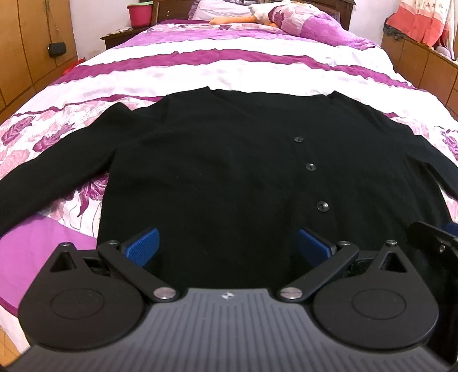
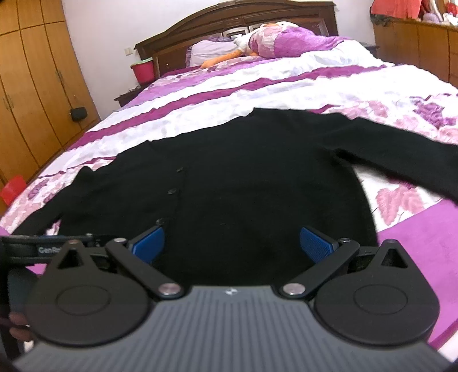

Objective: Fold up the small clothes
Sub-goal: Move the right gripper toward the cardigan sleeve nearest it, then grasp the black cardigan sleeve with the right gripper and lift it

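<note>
Right now I have a black cardigan (image 1: 229, 171) spread flat, front up, on the near part of the purple floral bedspread (image 1: 229, 71), sleeves out to left and right and three buttons (image 1: 310, 166) running down its placket. My left gripper (image 1: 229, 243) hovers above the hem with its blue pads (image 1: 144, 246) wide apart and nothing between them. My right gripper (image 2: 232, 241) is equally wide and empty above the hem. On the neighbouring tool at the left edge of the right view I read only "GenR" (image 2: 48, 251); the rest is hidden.

Both wrist views close above the bed's foot, angled down toward the headboard (image 2: 234, 17), sharing the cardigan (image 1: 217, 177).
</note>
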`<state>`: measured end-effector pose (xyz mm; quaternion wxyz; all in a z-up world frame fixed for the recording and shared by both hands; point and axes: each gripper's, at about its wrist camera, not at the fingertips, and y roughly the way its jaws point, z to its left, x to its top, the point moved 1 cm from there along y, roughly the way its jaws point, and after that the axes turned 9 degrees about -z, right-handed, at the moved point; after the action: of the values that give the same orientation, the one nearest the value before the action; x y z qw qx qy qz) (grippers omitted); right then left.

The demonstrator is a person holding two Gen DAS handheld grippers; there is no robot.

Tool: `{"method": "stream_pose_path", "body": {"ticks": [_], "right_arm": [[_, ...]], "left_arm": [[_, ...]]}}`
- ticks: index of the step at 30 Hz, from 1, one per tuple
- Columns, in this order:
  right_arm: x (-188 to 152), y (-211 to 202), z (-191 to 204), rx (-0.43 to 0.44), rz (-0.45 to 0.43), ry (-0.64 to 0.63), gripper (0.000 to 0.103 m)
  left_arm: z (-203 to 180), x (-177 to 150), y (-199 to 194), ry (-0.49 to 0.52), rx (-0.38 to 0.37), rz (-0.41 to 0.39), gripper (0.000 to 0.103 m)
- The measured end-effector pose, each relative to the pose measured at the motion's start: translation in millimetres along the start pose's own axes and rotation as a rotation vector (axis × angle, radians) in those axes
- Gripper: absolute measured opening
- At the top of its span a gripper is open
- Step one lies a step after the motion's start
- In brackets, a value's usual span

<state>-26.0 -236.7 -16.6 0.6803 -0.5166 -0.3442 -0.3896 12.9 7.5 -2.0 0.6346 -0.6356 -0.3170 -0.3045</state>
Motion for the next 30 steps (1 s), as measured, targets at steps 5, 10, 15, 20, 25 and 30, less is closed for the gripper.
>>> {"method": "stream_pose_path", "body": {"ticks": [5, 10, 15, 20, 25, 30], "right_arm": [[5, -3, -10, -0.023, -0.017, -0.006, 0.103], [12, -7, -36, -0.055, -0.030, 0.053, 0.103], [18, -13, -66, -0.105, -0.037, 0.075, 0.103], [22, -15, -104, -0.134, -0.033, 0.142, 0.103], [22, -11, -138, -0.185, -0.024, 0.202, 0.103], [18, -3, -168, -0.206, -0.015, 0.287, 0.103]], "left_arm": [[-4, 2, -4, 0.009, -0.069, -0.015, 0.103], [-9, 4, -5, 0.019, -0.064, -0.016, 0.103], [-15, 6, 0, 0.015, -0.056, -0.006, 0.103], [-21, 10, 11, -0.003, -0.065, 0.019, 0.103], [-31, 9, 22, 0.017, -0.055, 0.018, 0.103], [-37, 2, 41, 0.037, -0.021, 0.036, 0.103]]}}
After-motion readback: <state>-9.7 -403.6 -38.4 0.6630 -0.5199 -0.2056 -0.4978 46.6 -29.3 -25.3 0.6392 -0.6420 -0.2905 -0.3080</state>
